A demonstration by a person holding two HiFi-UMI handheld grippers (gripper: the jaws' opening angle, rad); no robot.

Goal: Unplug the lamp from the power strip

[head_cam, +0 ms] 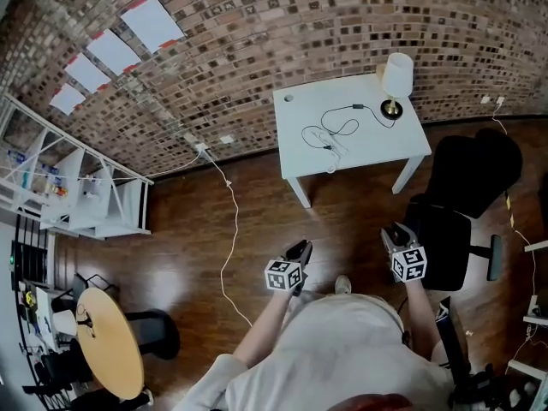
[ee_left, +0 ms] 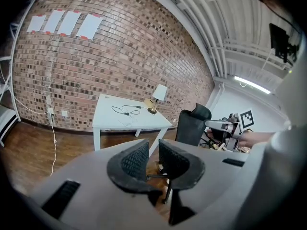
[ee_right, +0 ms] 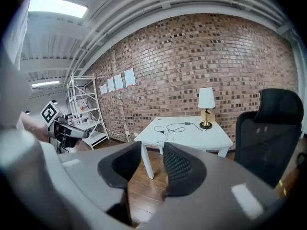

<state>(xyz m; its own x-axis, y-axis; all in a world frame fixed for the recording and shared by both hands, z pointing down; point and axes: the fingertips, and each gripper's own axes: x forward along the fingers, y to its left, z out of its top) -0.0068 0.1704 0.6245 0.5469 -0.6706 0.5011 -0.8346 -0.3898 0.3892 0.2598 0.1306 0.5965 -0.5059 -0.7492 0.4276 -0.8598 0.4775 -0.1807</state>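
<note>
Both claws are hanging open and empty, the left claw (head_cam: 300, 249) beside the right claw (head_cam: 395, 233); well ahead, the lamp (head_cam: 396, 80) is standing on the white desk's (head_cam: 377, 139) far corner, its black cord (head_cam: 356, 107) running to the power strip (head_cam: 332, 149)

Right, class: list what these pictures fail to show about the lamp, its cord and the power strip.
Head view: the power strip is white on the white table, too small to show which socket holds the plug.
Left gripper view: the lamp cord is too thin to trace.
</note>
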